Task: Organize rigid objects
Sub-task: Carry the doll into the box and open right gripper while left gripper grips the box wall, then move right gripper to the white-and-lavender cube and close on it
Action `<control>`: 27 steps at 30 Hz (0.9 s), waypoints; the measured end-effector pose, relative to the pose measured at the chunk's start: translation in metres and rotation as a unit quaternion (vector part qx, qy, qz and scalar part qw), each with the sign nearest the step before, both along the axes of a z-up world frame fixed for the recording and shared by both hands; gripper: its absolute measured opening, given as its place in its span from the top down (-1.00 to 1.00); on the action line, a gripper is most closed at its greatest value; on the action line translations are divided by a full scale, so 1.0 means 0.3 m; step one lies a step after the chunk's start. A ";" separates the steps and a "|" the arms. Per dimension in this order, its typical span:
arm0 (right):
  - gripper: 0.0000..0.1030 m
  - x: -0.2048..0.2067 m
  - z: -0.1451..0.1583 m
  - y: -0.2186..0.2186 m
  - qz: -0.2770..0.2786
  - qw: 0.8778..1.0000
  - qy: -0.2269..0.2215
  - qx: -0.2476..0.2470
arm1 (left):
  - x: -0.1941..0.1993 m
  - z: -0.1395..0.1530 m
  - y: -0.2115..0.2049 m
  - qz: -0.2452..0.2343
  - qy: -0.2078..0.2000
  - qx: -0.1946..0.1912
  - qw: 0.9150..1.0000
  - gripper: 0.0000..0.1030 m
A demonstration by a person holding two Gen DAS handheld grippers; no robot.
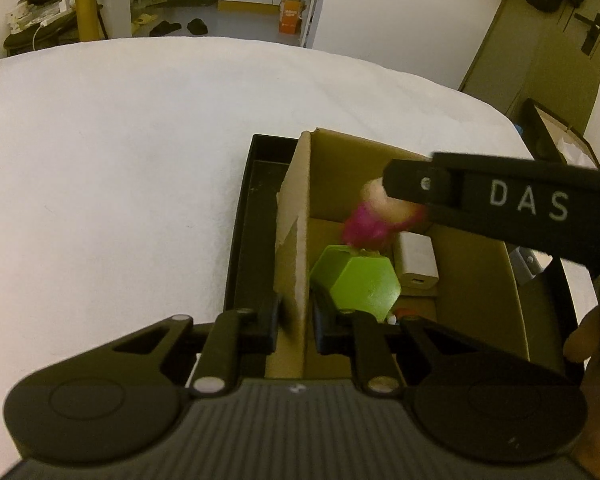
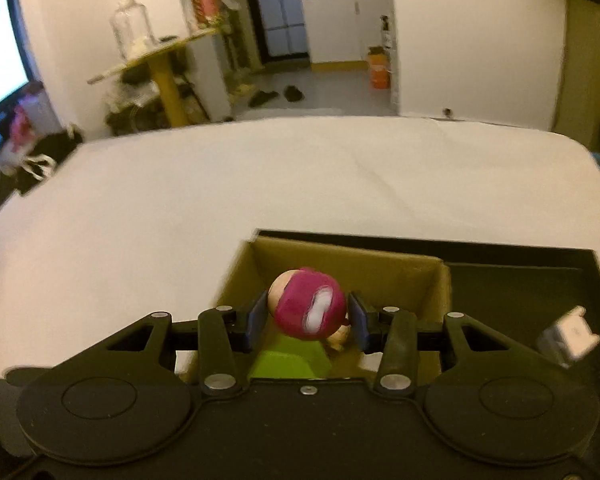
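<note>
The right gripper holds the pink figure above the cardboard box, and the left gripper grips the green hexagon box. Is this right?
Not quite. The left gripper grips the cardboard box by its wall, not the green hexagon box, as the left wrist view shows. The right gripper does hold the pink figure above it.

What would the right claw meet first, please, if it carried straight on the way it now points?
Probably the far wall of the cardboard box, just beyond the pink toy between its fingers. Depth is hard to judge in this blurred view; the green block lies below its line.
</note>
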State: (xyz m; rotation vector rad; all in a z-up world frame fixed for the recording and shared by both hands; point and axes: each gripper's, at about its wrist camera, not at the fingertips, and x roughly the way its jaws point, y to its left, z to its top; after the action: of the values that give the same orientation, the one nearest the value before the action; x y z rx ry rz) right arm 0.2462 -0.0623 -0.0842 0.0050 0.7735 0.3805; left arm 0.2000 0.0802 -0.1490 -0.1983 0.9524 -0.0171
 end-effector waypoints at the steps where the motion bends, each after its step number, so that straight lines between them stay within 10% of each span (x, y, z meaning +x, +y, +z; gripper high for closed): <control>1: -0.09 -0.004 0.002 0.005 -0.002 1.000 -0.002 -0.006 | 0.001 -0.001 0.000 0.000 0.001 0.000 1.000 0.69; 20: -0.32 -0.121 0.035 -0.284 -0.085 0.996 -0.018 -0.008 | -0.034 0.058 -0.041 0.032 -0.011 0.055 0.998 0.60; 27: -0.66 -0.132 0.007 -0.363 -0.104 0.994 -0.034 -0.008 | -0.047 0.087 -0.077 0.042 -0.021 0.092 0.995 0.02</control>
State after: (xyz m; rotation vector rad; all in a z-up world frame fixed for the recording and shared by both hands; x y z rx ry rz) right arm 0.2065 -0.1711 -0.0823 0.0564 0.7018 0.1747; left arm 0.1859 0.0572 -0.1230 -0.0681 0.8977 0.1434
